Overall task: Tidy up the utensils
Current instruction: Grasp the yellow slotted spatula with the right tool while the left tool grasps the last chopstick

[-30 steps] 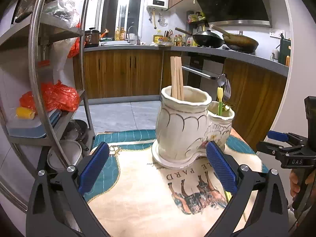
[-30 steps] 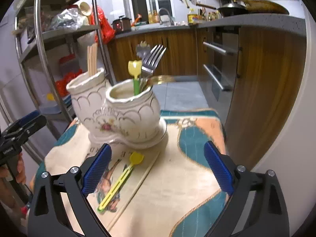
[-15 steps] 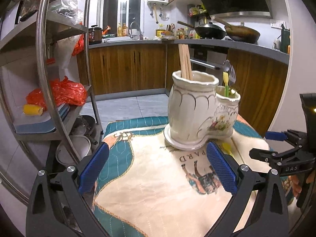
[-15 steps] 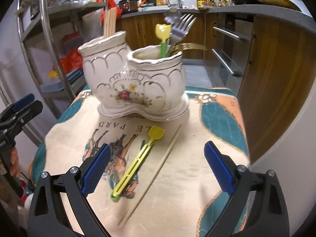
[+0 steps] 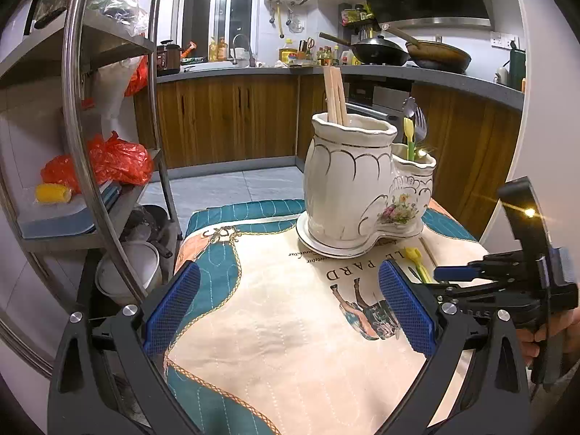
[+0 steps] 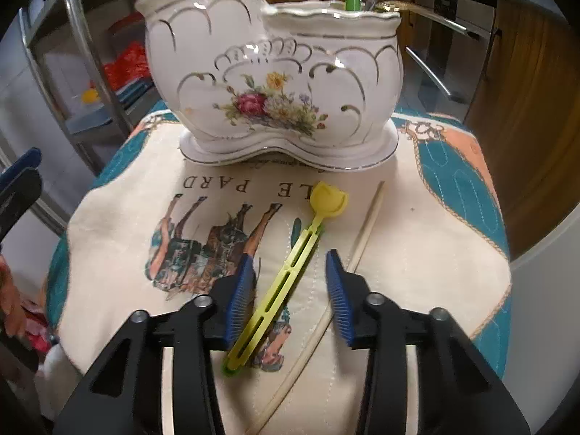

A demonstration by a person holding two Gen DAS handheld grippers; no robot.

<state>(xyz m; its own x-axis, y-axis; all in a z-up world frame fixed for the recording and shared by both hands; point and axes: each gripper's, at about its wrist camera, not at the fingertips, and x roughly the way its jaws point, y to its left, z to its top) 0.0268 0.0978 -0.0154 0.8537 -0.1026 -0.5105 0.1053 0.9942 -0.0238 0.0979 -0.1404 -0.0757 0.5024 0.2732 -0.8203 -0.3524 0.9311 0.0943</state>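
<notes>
A white flowered ceramic utensil holder (image 6: 268,72) stands on the printed tablecloth (image 6: 417,253). Its taller pot holds wooden chopsticks (image 5: 335,94); the lower pot holds a fork (image 5: 420,119) and a yellow tulip-topped pick (image 5: 409,134). A yellow-green tulip utensil (image 6: 290,272) lies on the cloth, with one loose chopstick (image 6: 362,243) beside it to the right. My right gripper (image 6: 290,257) straddles the utensil's handle. Its jaws are closing and the pads stand clear of the handle. My left gripper (image 5: 289,268) hovers open over bare cloth, left of the holder.
A metal shelf rack (image 5: 79,127) with red bags (image 5: 116,159) and pots stands left of the small table. Wooden cabinets (image 6: 525,127) rise close on the right. The cloth's edges drop off on every side.
My right gripper has dropped down over the yellow-green utensil and its jaws have narrowed around the handle. The left gripper has barely shifted.
</notes>
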